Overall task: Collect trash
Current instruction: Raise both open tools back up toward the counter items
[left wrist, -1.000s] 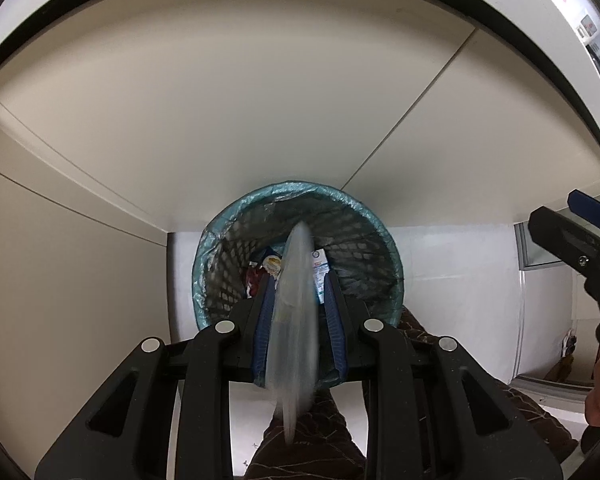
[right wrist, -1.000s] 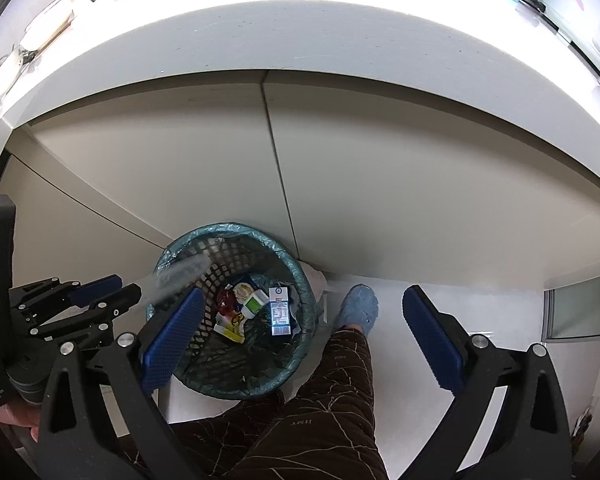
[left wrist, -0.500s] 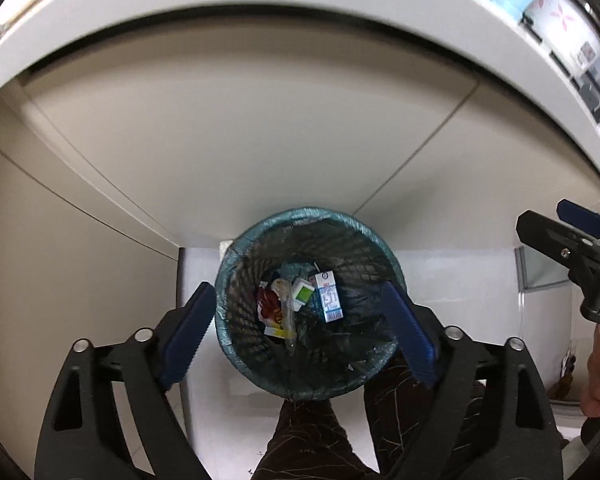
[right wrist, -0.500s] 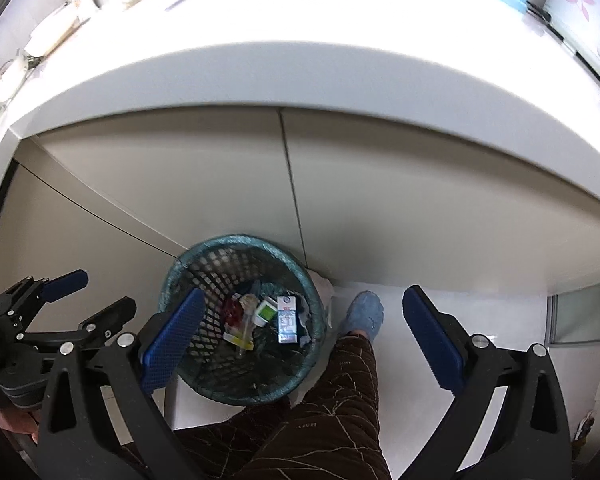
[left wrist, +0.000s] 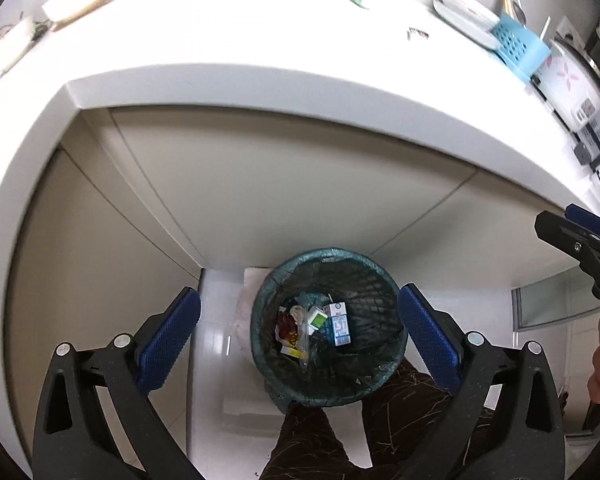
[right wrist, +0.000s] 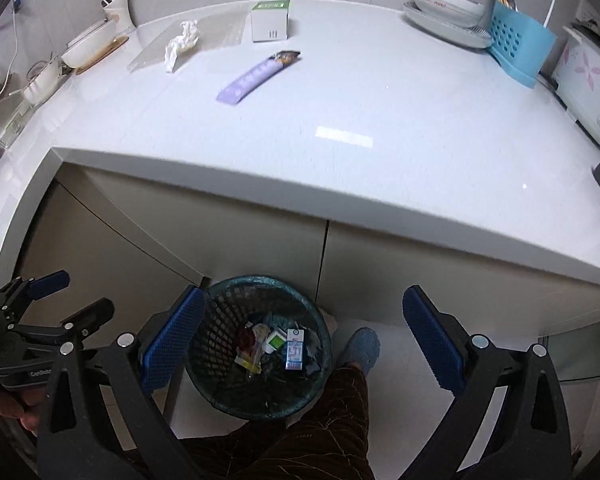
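A dark green mesh trash bin [left wrist: 384, 288] stands on the floor below the counter; it also shows in the right wrist view [right wrist: 220, 316]. Inside lie a small blue-white carton [left wrist: 339, 324], a green-white box [left wrist: 318, 319] and wrappers. My left gripper [left wrist: 298, 338] is open and empty above the bin. My right gripper [right wrist: 300, 344] is open and empty, also above it. On the white counter [right wrist: 360, 112] lie a purple wrapper [right wrist: 256, 76], a crumpled tissue [right wrist: 182, 42] and a clear plastic sheet [right wrist: 204, 36].
A green-white box [right wrist: 270, 20] stands at the counter's back. Bowls [right wrist: 446, 12], a blue utensil rack [right wrist: 518, 48] and a rice cooker [right wrist: 588, 80] stand at right. Dishes on a board [right wrist: 92, 46] sit at left. My leg [right wrist: 300, 432] and slipper [right wrist: 364, 348] are beside the bin.
The left gripper opened and dropped a clear plastic piece into the bin. Both grippers rose, bringing the counter top into view.
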